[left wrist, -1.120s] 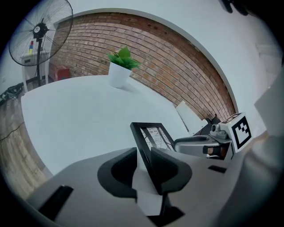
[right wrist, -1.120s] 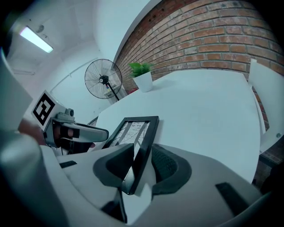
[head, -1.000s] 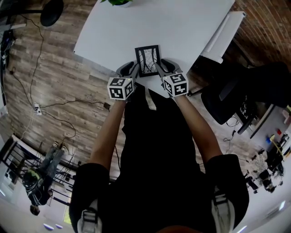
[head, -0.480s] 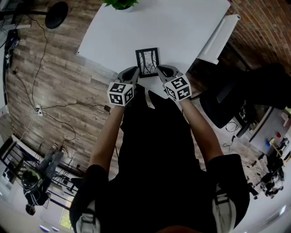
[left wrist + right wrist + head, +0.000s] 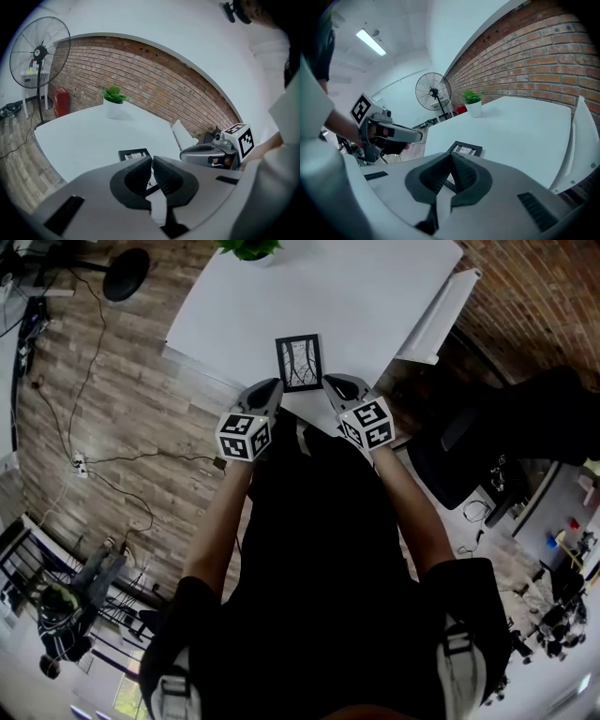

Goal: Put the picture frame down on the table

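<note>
The black picture frame (image 5: 299, 363) lies flat on the white table (image 5: 328, 287), close to its near edge. My left gripper (image 5: 267, 388) hangs just short of the frame's lower left corner, shut and holding nothing. At the lower right corner my right gripper (image 5: 337, 382) is also shut and empty. Neither touches the frame. In the left gripper view the frame (image 5: 133, 153) shows past the closed jaws of the left gripper (image 5: 152, 161). The right gripper view has the frame (image 5: 465, 149) beyond the right gripper (image 5: 451, 157).
A potted plant (image 5: 246, 247) stands at the table's far edge. A white panel (image 5: 436, 320) leans along the table's right side, beside a brick wall. A fan base (image 5: 127, 261) and cables lie on the wooden floor at left. A black chair (image 5: 469, 446) is at right.
Both grippers, which flanked the frame a second ago, have drawn back towards the person. The frame stays flat on the table.
</note>
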